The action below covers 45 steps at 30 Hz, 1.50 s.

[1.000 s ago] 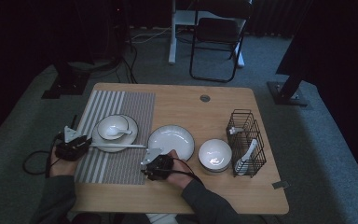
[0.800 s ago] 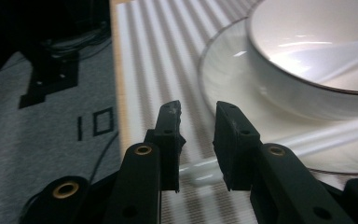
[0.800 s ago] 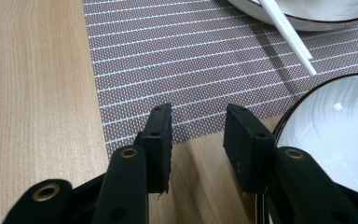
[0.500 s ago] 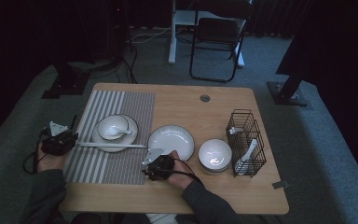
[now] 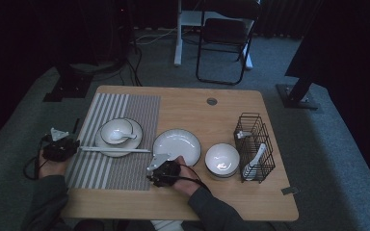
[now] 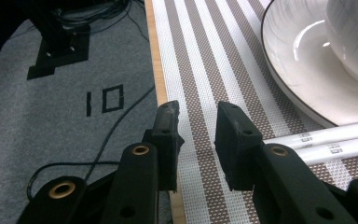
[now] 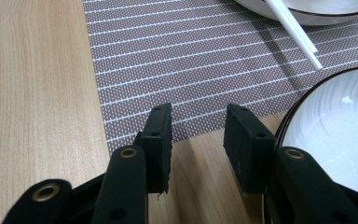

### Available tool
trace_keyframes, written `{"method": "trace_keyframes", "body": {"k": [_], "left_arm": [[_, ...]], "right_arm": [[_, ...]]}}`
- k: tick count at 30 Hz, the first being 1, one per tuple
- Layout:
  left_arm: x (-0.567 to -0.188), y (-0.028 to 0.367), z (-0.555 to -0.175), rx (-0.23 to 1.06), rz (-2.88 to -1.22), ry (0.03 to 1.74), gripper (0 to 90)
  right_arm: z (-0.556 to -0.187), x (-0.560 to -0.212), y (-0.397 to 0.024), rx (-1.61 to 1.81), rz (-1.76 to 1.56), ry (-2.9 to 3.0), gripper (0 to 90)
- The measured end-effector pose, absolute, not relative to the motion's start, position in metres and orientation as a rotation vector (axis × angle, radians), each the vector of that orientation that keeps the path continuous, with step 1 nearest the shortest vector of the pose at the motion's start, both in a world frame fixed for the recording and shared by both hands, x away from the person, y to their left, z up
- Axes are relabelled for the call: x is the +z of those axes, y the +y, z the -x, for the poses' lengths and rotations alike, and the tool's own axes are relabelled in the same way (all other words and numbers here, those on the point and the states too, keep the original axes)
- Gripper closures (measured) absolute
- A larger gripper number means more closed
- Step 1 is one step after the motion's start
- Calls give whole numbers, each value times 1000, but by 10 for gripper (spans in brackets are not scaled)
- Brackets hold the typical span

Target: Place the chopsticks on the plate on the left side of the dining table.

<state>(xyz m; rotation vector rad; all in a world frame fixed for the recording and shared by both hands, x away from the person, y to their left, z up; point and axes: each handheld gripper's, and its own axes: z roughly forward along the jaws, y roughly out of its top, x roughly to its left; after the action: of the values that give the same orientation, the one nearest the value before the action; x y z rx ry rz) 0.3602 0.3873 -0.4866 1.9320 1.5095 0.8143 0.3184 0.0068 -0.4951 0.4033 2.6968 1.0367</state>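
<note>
While both grippers stand spread, gripping nothing | left gripper (image 6: 196, 135) just opening beside white plastic chopsticks (image 6: 326, 142) on striped woven placemat (image 6: 205, 60) | right gripper (image 7: 198, 140) by white round plate (image 7: 335, 135) | risk: nudged chopsticks roll away.

The back of the table (image 5: 183, 98) is bare wood, and so is its front strip, apart from the right forearm lying across it. Across the middle stand a plate (image 5: 107, 139) with a bowl (image 5: 116, 130), a second plate (image 5: 177, 144), a second bowl (image 5: 222, 158) and a wire rack (image 5: 255, 144), with narrow gaps between them. White chopsticks (image 5: 113, 150) lie across the striped mat (image 5: 101, 168), barring the way from its near part to the first plate.
</note>
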Motion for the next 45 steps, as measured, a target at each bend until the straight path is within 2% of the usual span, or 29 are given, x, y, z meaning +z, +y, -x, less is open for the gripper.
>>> {"method": "trace_keyframes", "body": {"k": [45], "left_arm": [[-488, 378, -362, 776, -1931, 1498, 703]], "right_arm": [[-318, -498, 6, 1050, -417, 2695, 610]]}}
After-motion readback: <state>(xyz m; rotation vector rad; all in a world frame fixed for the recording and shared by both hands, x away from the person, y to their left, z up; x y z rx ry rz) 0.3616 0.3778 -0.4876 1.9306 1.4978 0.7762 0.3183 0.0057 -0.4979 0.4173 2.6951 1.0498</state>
